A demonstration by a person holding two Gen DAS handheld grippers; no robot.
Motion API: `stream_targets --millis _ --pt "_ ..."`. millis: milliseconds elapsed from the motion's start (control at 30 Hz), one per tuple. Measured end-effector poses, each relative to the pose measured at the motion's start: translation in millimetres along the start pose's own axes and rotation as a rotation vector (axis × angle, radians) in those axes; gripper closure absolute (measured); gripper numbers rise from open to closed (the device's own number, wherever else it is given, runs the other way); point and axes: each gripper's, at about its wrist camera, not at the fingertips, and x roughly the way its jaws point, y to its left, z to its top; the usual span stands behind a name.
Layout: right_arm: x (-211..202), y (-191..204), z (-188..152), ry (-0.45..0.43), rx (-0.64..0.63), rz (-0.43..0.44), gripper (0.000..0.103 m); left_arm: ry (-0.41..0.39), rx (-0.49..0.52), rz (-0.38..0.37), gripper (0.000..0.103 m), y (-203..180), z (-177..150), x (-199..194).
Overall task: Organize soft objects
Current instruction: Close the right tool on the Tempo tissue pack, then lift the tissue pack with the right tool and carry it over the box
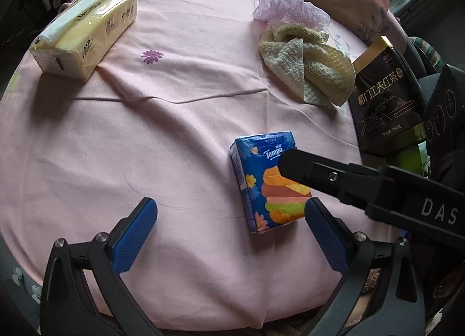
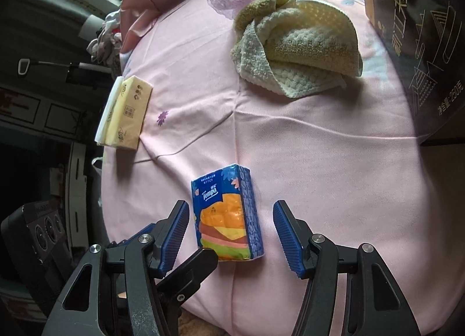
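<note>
We see a surface spread with a pink sheet point(image 1: 180, 121); whether it is a bed or a counter we cannot tell, so we call it the sheet. The blue Tempo tissue pack point(image 2: 228, 214) lies flat on the sheet, near its front edge, printed face up.

The right tongs point(image 2: 229, 233) point down at it, their 2 blue pads standing on either side of the pack with a clear gap on each flank; neither pad presses on it, so the jaws are parted about halfway and hold nothing. In the left wrist view, 1 black finger of the right tongs crosses above the pack.

The left tongs point(image 1: 231, 215) are spread wide and empty above bare sheet, the right-hand pad just beside the pack's near corner; we cannot tell if it touches.

Farther back, a crumpled yellow-cream towel point(image 1: 308, 63) lies on the sheet, with a lilac frilly cloth point(image 1: 290, 6) just behind, touching it. A yellow soft tissue pack point(image 1: 87, 34) lies well apart at the far left. A dark tea box point(image 1: 383, 98) stands upright at the right edge, near the towel.
</note>
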Motion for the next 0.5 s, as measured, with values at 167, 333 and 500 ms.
stream_targets --millis 167,333,500 --pt "14 -3 1 0.039 0.003 0.007 0.052 -0.014 -0.002 0.006 0.003 0 0 12" --pt "16 0 -1 0.031 -0.026 0.009 0.055 -0.048 0.052 -0.079 0.039 -13 -2 12" --pt "7 0 -4 0.023 -0.024 0.031 0.061 -0.081 0.075 -0.084 0.047 -26 0 10"
